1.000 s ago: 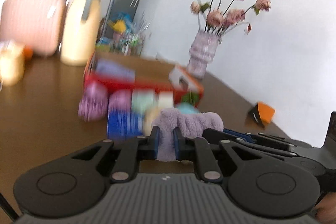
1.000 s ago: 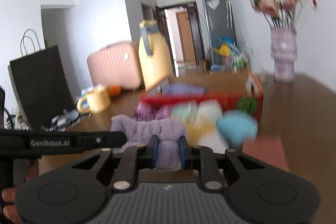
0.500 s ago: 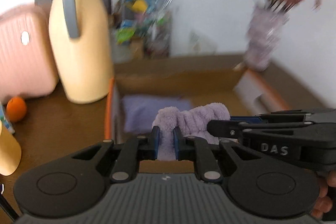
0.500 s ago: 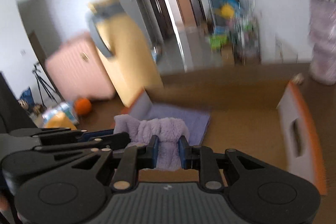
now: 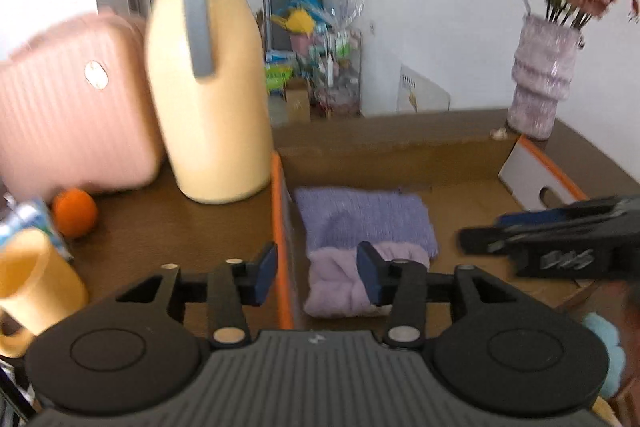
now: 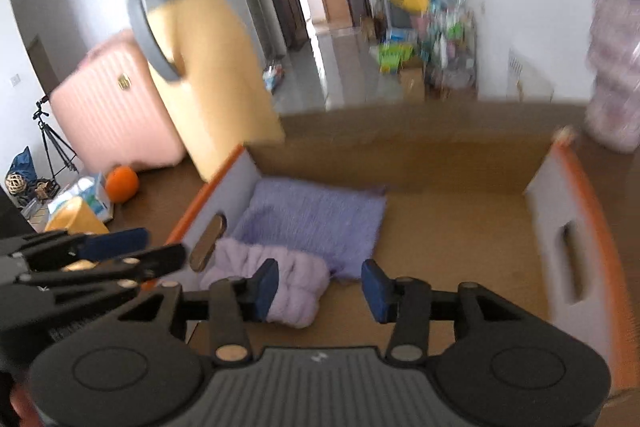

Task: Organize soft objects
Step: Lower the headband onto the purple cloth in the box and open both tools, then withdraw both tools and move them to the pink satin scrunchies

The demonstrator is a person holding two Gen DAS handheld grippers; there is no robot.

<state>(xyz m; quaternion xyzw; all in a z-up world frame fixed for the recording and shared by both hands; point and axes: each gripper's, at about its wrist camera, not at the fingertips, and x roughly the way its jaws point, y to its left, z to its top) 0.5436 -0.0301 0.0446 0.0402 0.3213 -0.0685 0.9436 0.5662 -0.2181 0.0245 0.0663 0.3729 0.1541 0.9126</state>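
A fluffy lilac cloth [image 5: 340, 283] [image 6: 288, 287] lies in the near left corner of an orange-rimmed cardboard box [image 5: 280, 211] [image 6: 576, 187], partly on a flat purple towel [image 5: 364, 219] [image 6: 316, 215]. My left gripper [image 5: 316, 277] is open and empty just above the cloth, straddling the box's left wall. My right gripper [image 6: 320, 289] is open and empty above the box floor, the cloth by its left finger. Each gripper also shows in the other's view: the right one at the right [image 5: 560, 239], the left one at the left [image 6: 92, 259].
A tall yellow jug [image 5: 208, 91] and a pink suitcase [image 5: 68, 107] stand left of the box, with an orange [image 5: 74, 213] and a yellow mug [image 5: 32, 283]. A vase of flowers [image 5: 544, 83] stands behind the box. A light blue soft thing [image 5: 604, 351] lies at the right.
Both grippers were shut on the lilac cloth and carried it over the box. Both have now opened, and the cloth lies in the box on the purple towel's near edge.
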